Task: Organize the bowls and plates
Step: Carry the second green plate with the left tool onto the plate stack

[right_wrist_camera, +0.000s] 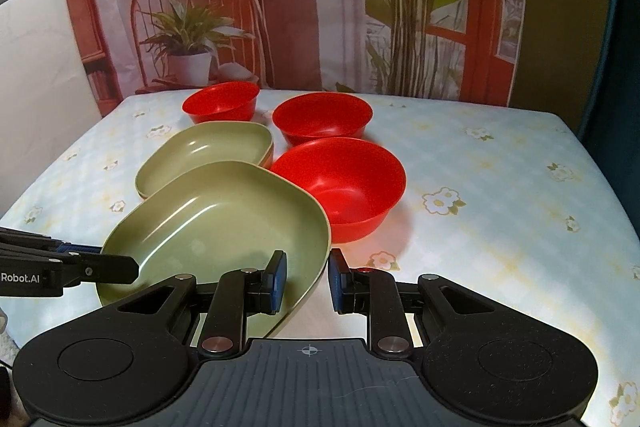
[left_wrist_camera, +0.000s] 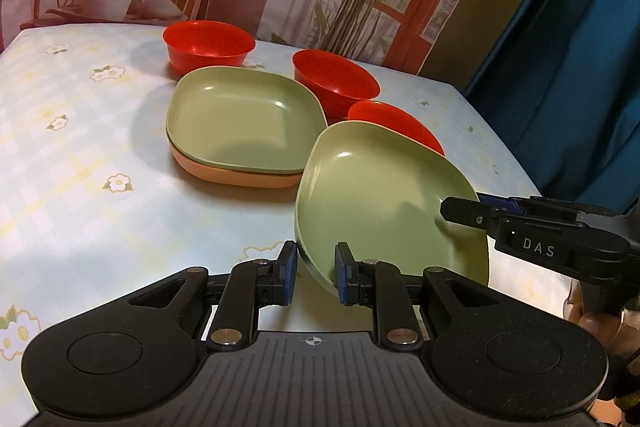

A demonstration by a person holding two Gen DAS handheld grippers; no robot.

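A green plate hangs tilted just above the table, held at two sides of its rim. My left gripper is shut on the near rim in the left wrist view; it shows at the left edge of the right wrist view. My right gripper is shut on the plate's right rim, and reaches in from the right in the left wrist view. Beyond lies a green plate stacked on an orange plate. Three red bowls stand behind and beside it.
The table carries a pale floral cloth. A printed backdrop of a chair and plants hangs behind it, with a blue curtain at the right. The nearest red bowl sits close to the held plate.
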